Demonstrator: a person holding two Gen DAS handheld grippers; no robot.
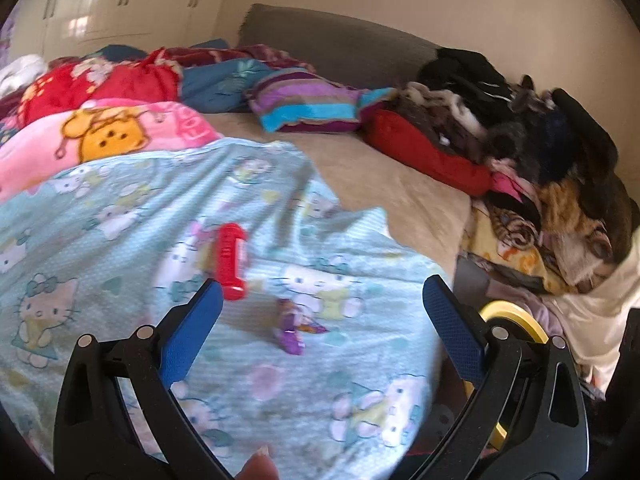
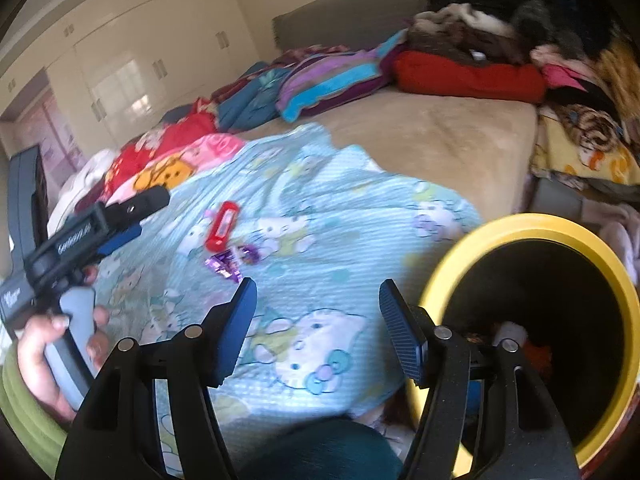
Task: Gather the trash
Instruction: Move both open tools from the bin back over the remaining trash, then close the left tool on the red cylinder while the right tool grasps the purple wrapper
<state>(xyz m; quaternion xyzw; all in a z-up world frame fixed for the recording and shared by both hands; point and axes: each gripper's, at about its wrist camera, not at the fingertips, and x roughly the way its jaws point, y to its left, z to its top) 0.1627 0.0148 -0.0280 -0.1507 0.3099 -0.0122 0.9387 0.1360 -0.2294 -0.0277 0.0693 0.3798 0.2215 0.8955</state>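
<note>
My left tool (image 1: 322, 296) hangs spread and empty above the blanket (image 1: 120, 208). Ahead lie a red wrapper (image 1: 230, 262), seemingly stiff, best pinched across its narrow sides, and a purple wrapper (image 1: 290, 328), light and crinkly. My right tool (image 2: 318, 300), spread, empty. Far right: the bin (image 2: 532, 228).

We could not read the blurred purple wrapper (image 2: 230, 262). The yellow bin (image 2: 472, 248) ran off the frame, and its contents (image 2: 516, 340) stayed too dark to tell.
</note>
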